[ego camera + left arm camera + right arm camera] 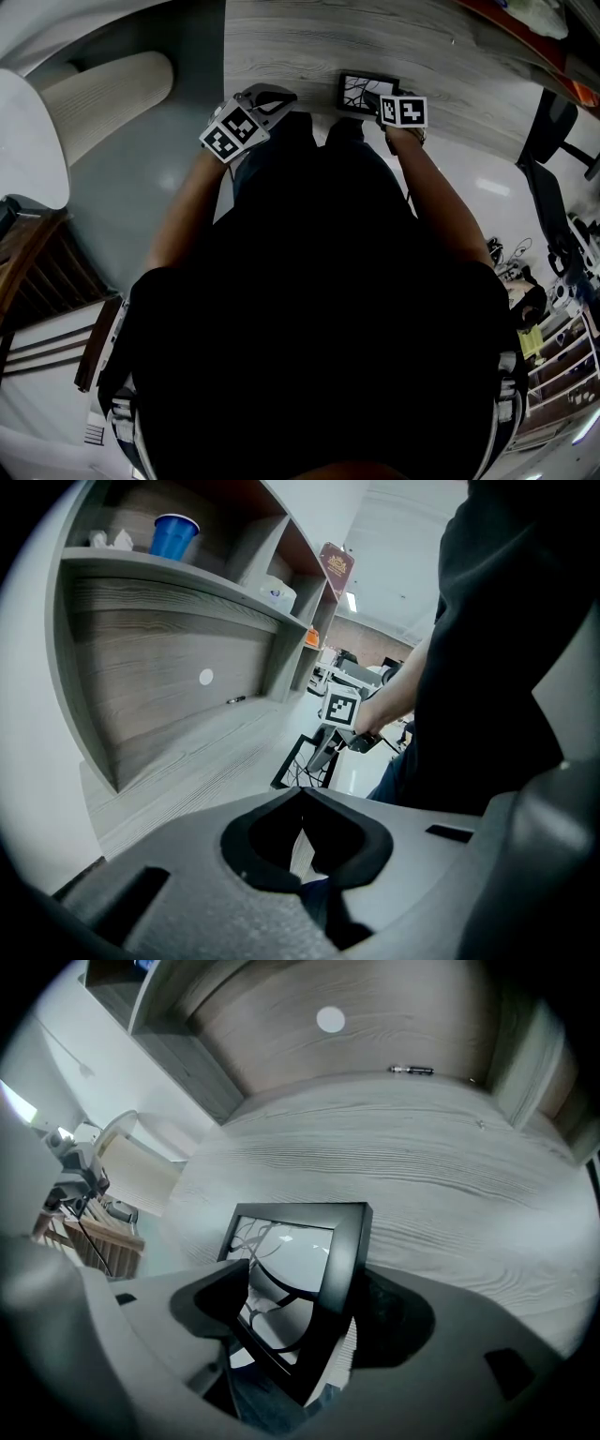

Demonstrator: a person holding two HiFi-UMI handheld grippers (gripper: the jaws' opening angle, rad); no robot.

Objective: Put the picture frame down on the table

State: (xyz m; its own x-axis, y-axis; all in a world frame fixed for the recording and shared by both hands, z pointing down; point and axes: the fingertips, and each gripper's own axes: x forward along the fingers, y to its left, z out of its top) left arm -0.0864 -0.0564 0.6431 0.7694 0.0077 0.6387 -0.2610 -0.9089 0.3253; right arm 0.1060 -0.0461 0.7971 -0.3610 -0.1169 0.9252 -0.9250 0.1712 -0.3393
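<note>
The black picture frame (364,92), glass over a dark branch pattern, is at the front edge of the grey wood table (300,47). In the right gripper view the frame (298,1269) sits tilted between my right gripper's (309,1283) jaws, which stand wide open around it without pressing. The left gripper view shows the frame (302,761) leaning on the tabletop under the right gripper (330,742). My left gripper (266,97) hovers over the table edge to the frame's left. Its tips (302,794) meet, with nothing held.
Behind the table rises a wood back panel with a white round plug (330,1019), and a small pen-like object (411,1070) lies at its foot. A shelf above carries a blue cup (174,534). A cream ribbed seat (103,89) stands at the left and an office chair (555,141) at the right.
</note>
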